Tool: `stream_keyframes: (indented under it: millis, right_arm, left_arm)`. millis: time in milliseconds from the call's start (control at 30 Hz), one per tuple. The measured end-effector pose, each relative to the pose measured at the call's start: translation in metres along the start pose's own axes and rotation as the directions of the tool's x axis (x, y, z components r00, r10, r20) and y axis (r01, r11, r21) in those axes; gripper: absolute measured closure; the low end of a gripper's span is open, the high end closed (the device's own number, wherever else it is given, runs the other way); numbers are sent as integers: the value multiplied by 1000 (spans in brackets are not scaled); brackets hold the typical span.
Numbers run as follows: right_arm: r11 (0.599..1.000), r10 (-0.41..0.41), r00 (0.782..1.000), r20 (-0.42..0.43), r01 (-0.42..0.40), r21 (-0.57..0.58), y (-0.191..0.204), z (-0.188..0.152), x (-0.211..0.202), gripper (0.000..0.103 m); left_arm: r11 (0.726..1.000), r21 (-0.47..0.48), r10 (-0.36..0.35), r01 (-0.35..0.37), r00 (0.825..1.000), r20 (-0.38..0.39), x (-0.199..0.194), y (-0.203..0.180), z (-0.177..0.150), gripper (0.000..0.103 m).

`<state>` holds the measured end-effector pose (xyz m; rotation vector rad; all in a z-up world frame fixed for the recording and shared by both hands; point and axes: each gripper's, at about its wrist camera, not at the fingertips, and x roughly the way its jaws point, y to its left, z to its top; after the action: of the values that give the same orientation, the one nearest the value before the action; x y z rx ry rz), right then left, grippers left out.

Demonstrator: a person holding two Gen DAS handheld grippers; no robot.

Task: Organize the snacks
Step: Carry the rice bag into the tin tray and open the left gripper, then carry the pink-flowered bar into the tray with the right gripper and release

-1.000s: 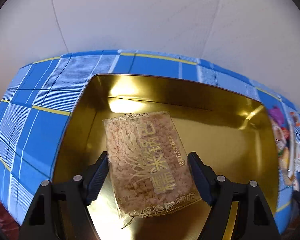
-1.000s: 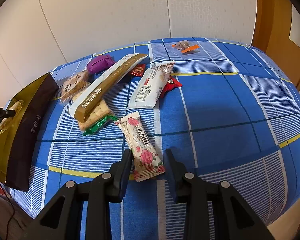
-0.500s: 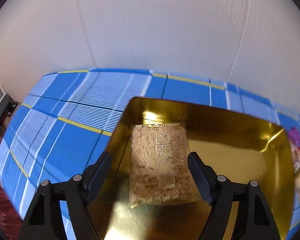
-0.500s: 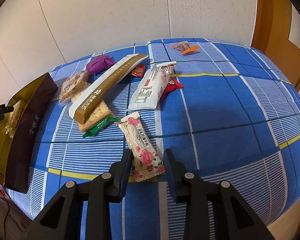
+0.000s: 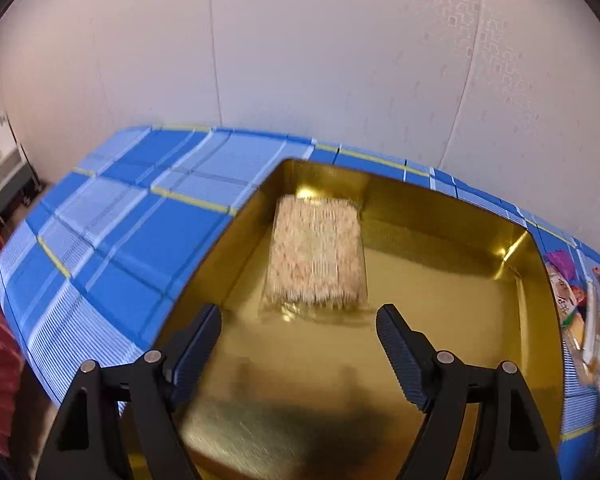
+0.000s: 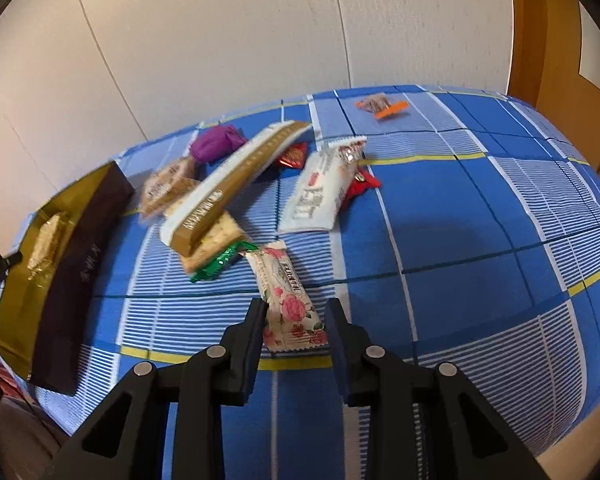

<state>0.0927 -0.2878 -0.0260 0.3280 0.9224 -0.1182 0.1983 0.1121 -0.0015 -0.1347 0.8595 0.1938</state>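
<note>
A clear pack of puffed rice lies flat in the gold tray, near its far wall. My left gripper hovers over the tray, open, with nothing between its fingers; the pack lies beyond its tips. In the right wrist view the tray stands at the table's left end with the rice pack inside. My right gripper straddles the near end of a rose-printed snack bar that lies on the blue checked cloth. Its jaws are closing; the left pad meets the wrapper, the right pad stands a sliver off.
Further back lie a long gold-and-white box, a white pack, a purple pouch, crackers in a green wrapper, red sweets and an orange-ended packet. A wooden door is at the right. A wall backs the table.
My left gripper has drawn back from the rice pack, which stays in the tray, and its view has swung left. The right fingers have narrowed slightly around the rose bar.
</note>
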Motion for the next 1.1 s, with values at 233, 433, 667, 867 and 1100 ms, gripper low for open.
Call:
stream_keyframes:
  millis: [233,433,667,867,1100]
  right_arm:
    - [992,95,995,5,-95,85,1,-7,-6,73]
    - [987,142,990,5,-142,73,13,-16,-12,73]
    - [983,183,983,-18,-183,29,36,-29,-23,74]
    - [969,246,969,-1,-246,-24,68,-20,-43,74]
    - [935,328,945,-4,-326,-139,143,23,-43,74]
  left_arm:
    - [999,28,14,-15,1000,17,-3,-1,-3,22]
    - [1000,5,6,-6,1000,-5,-1,8,-2,21]
    - [1000,-11,13,-14,1000,-21,2,16,-1,21]
    - [1000,7,21,-21,1000,-10,-1,17,-1,19]
    - [998,51,33,-33,999,-8,-2,13,-2,16]
